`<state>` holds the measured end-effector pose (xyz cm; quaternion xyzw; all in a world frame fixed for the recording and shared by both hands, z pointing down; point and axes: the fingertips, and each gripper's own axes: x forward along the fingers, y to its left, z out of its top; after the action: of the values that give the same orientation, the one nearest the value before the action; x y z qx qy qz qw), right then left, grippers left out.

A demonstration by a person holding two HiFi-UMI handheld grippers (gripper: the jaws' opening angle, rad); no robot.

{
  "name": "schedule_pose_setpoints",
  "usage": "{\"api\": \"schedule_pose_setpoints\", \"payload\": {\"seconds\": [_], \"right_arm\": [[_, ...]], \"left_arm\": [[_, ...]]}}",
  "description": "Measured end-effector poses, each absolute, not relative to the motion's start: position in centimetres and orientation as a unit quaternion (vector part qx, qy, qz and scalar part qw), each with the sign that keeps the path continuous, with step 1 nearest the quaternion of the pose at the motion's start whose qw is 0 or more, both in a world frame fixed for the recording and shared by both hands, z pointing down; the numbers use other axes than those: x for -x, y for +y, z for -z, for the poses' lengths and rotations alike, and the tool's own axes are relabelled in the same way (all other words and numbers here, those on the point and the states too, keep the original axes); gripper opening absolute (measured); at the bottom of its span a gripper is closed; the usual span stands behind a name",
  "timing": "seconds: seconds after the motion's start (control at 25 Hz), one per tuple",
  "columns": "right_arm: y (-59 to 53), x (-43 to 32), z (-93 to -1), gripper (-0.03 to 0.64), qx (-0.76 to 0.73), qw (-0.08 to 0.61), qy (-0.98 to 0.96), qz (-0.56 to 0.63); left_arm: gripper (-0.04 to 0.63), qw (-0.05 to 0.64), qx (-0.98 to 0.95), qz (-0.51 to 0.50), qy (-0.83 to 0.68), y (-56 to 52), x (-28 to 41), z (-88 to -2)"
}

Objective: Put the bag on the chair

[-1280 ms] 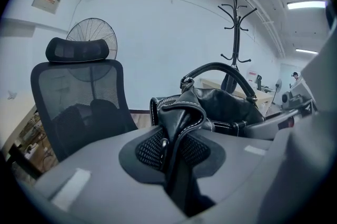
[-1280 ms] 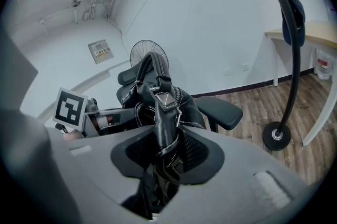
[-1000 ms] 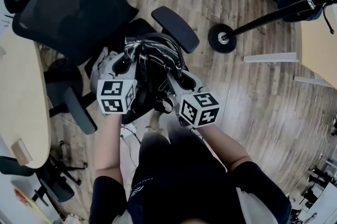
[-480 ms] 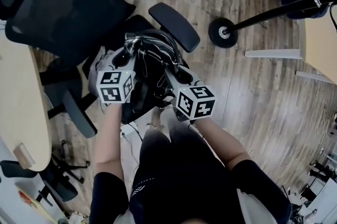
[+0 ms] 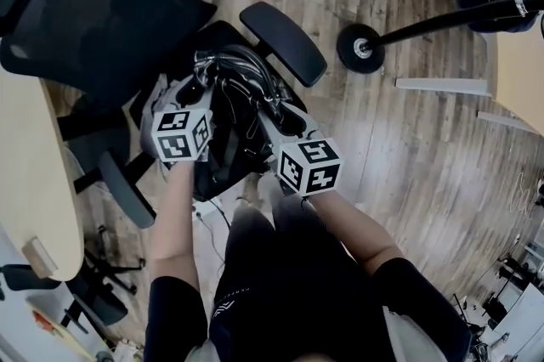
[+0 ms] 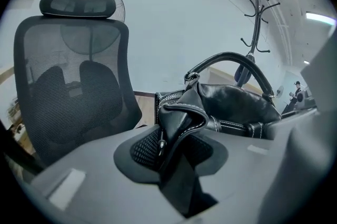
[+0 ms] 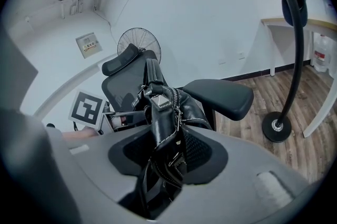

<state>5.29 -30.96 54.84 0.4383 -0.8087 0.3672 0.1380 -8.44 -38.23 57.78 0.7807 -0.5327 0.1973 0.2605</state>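
We are seeing the black bag (image 5: 234, 110) sitting on the chair (image 5: 102, 12), which is standing on the wooden floor (image 5: 408, 156); a coat stand's round base (image 5: 359, 48) is resting far right.

Blk bag (image 5: 231, 110) w/ white stitching, blk mesh chair (image 5: 110, 20) (wood-grain floor (image 5: 408, 165))

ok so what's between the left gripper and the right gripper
The black bag; the head view shows it spanning from left gripper to right gripper. Both sets of jaws are opening with its leather between them.
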Motion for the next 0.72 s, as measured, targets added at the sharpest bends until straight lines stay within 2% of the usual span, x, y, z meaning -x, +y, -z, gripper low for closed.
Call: {"api": "schedule_pose_setpoints", "payload": {"seconds": [0.28, 0.72], "right_arm": [[-31.6, -4.0, -55.1, 0.16, -0.427, 0.152, -0.816, -0.357], [-31.4, -3.6, -55.3, 0.183, -0.421, 0.173, -0.823, -0.339]], "left_arm": [[0.156, 0.281, -0.769, -0.192, -0.541, -38.6, 10.2, -59.3], [0.218, 0.274, -0.763, -0.188, -0.554, -38.8, 11.4, -59.7]]}}
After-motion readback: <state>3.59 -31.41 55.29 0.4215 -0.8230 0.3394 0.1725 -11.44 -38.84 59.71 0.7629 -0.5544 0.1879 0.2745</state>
